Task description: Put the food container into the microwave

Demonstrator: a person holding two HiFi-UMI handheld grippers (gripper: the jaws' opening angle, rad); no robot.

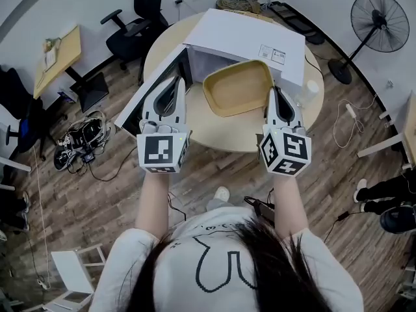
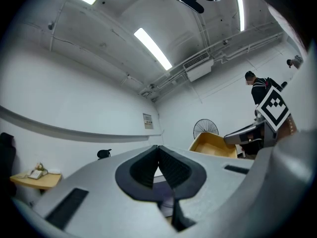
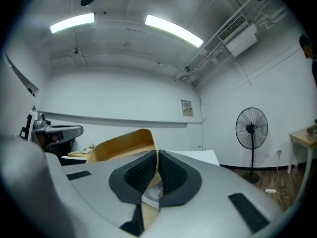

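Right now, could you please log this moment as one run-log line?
right gripper: shut on food container rim | left gripper: shut, empty | food container: outside microwave | microwave door: open

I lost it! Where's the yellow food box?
In the head view, the food container is mid-picture, its right rim pinched by the right gripper, before the open microwave.

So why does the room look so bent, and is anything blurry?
Both gripper views are fisheye, dark-cornered: the long ceiling light strips bow. Right gripper view: the shallow tan food container in the right hand-held gripper looks sharp. Head view: the room curves around the round wooden table.
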